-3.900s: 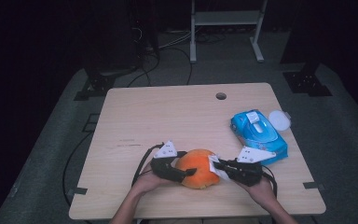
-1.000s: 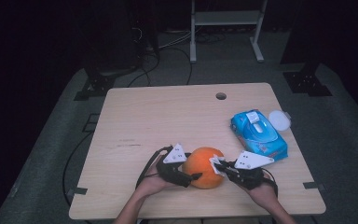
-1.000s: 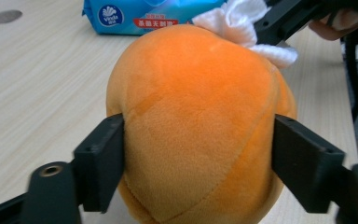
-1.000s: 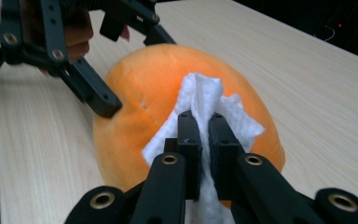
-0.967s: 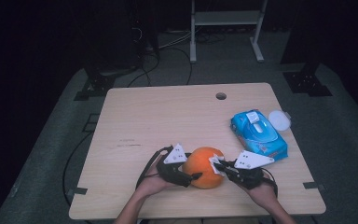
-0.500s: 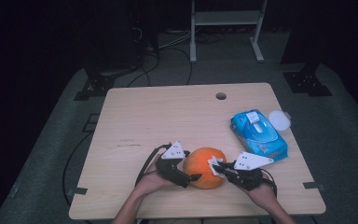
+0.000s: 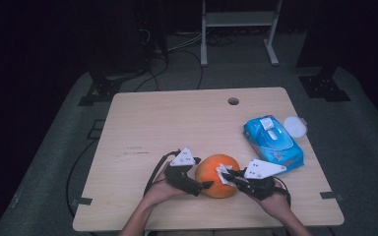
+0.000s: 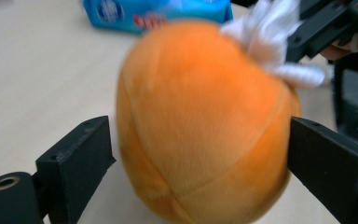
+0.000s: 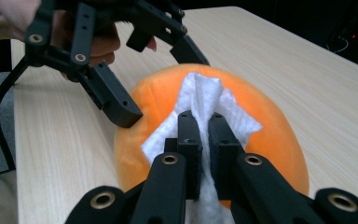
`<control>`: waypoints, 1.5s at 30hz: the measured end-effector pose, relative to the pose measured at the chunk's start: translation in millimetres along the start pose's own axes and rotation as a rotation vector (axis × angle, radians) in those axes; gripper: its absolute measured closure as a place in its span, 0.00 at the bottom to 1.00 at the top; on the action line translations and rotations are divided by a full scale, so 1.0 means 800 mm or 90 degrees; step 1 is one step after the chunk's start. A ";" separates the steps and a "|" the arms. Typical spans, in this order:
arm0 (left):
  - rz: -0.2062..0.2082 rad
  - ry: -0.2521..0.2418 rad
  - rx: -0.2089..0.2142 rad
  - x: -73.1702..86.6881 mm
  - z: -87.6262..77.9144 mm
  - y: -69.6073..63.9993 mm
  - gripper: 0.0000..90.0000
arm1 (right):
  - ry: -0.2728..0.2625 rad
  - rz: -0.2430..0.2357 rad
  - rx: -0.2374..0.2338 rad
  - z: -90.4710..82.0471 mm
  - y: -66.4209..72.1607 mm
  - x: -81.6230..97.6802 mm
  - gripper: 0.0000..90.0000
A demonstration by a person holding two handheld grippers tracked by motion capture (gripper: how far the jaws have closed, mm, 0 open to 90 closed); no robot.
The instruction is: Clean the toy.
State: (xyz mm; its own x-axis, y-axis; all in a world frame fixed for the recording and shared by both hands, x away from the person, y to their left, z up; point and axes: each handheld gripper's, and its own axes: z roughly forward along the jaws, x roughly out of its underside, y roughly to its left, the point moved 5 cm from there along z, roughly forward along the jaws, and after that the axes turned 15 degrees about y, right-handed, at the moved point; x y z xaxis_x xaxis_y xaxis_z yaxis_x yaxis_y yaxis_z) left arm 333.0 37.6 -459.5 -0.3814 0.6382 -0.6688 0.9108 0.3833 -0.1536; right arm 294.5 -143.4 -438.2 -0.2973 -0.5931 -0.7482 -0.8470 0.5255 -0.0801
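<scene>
Pale wooden tabletop, lower centre of the high view: round orange plush ball (image 7: 217, 175) between the just-opened, non-gripping jaws of the left gripper (image 7: 203, 186), while the right gripper (image 7: 225, 175), clamped on a white wipe (image 9: 205, 107), rubs it clean.

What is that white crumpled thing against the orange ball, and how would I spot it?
Start at the wooden table and go to its near edge, where an orange plush ball sits between two hand-held grippers. The white wipe lies against the ball, pinched in the right gripper. It is the one soft, crumpled white thing there; the blue wipes pack lies apart.
</scene>
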 end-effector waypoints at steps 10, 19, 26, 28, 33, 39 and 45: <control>0.150 -0.011 -0.092 -0.016 -0.005 -0.037 0.38 | -0.034 -0.032 0.020 -0.014 0.006 -0.032 0.94; 0.073 -0.028 -0.046 -0.017 0.002 -0.029 0.31 | -0.027 -0.003 0.014 -0.019 0.001 -0.013 0.94; 0.135 -0.016 -0.073 -0.013 0.002 -0.035 0.41 | -0.021 -0.052 0.021 -0.012 0.020 -0.031 0.94; 0.129 -0.017 -0.065 -0.010 0.002 -0.031 0.41 | -0.025 -0.024 0.032 -0.018 0.004 -0.022 0.94; 0.047 -0.037 0.016 -0.021 0.003 -0.030 0.17 | -0.030 0.017 0.016 -0.023 -0.005 -0.006 0.94; 0.081 -0.032 -0.040 -0.015 0.000 -0.031 0.36 | -0.023 -0.032 0.024 -0.014 0.013 -0.025 0.94; 0.071 -0.041 -0.001 -0.018 0.001 -0.032 0.26 | -0.021 0.021 0.046 -0.028 -0.017 -0.001 0.94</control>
State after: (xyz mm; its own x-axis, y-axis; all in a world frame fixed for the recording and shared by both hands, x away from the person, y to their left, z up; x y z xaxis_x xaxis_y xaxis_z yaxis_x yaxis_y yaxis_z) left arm 315.1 17.8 -446.7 -0.2663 0.6333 -0.7266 0.9468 0.3134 -0.0738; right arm 296.7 -164.0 -421.5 -0.3085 -0.5557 -0.7720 -0.8028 0.5874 -0.1021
